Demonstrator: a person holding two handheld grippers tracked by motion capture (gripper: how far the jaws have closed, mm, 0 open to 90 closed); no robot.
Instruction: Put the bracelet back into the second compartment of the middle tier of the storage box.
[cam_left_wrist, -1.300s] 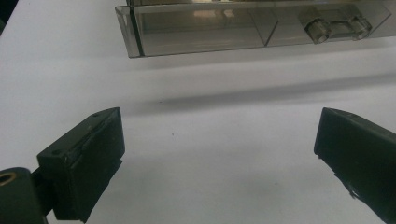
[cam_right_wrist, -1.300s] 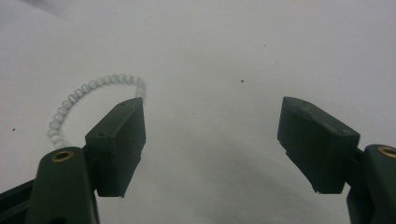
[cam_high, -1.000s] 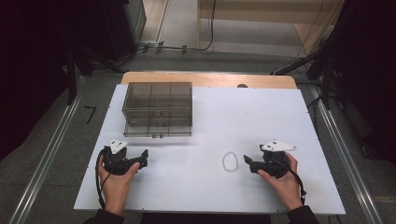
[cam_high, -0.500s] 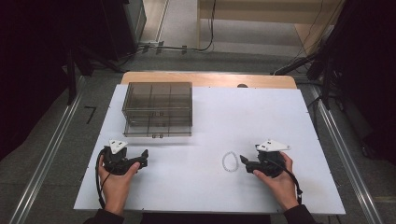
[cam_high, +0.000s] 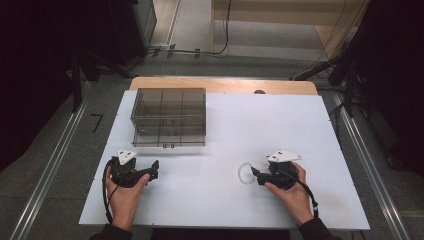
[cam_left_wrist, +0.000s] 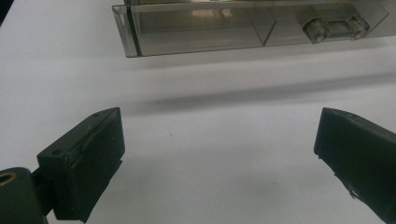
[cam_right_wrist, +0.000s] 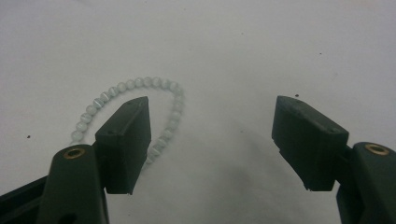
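Observation:
A pale bead bracelet (cam_high: 244, 173) lies flat on the white table, right of centre. My right gripper (cam_high: 256, 173) stands open at its right side, almost at the beads. In the right gripper view the bracelet (cam_right_wrist: 122, 102) lies at the left, and one jaw stands over its ring while the other is off to the right; my right gripper (cam_right_wrist: 212, 140) holds nothing. My left gripper (cam_high: 154, 168) rests open at the front left, empty. In the left gripper view, my left gripper (cam_left_wrist: 215, 154) faces the smoky clear drawer box (cam_left_wrist: 243, 28).
The smoky drawer box (cam_high: 170, 116) with small clear knobs stands at the back left of the white table (cam_high: 280, 120). A wooden strip (cam_high: 220, 84) runs along the far edge. Cables trail from both grippers toward the front edge.
My right gripper has slid left across the table up to the bracelet. The left gripper has stayed in place.

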